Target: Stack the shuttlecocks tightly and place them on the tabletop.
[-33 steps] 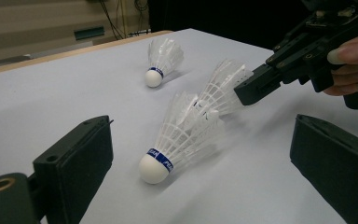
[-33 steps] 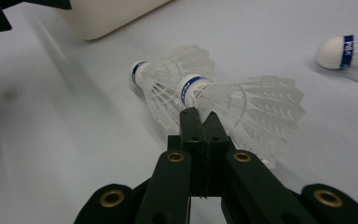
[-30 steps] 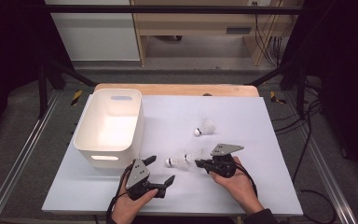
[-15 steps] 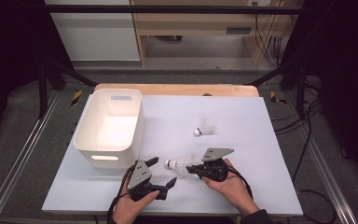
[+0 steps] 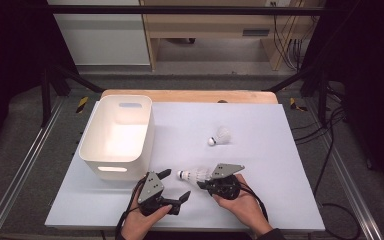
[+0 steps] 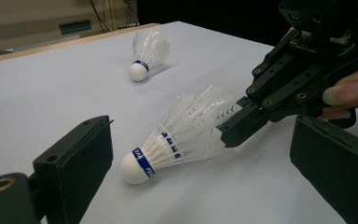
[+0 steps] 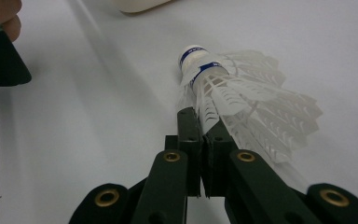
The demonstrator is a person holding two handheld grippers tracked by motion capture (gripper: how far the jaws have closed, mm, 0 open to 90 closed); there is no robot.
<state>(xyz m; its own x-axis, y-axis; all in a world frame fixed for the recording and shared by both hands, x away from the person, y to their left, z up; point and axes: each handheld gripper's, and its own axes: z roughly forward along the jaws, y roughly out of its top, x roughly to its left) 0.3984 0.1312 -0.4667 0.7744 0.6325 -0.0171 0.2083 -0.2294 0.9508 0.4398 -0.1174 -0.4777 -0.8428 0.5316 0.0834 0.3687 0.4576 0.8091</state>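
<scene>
White feather shuttlecock [image 6: 177,140] with blue-banded cork lies tilted, cork low toward the bin, feathers pinched

There are two shuttlecocks: one shuttlecock [image 5: 194,175] lies just right of the front corner of the one white bin [image 5: 116,135], the other shuttlecock [image 5: 220,136] farther right of it
</scene>
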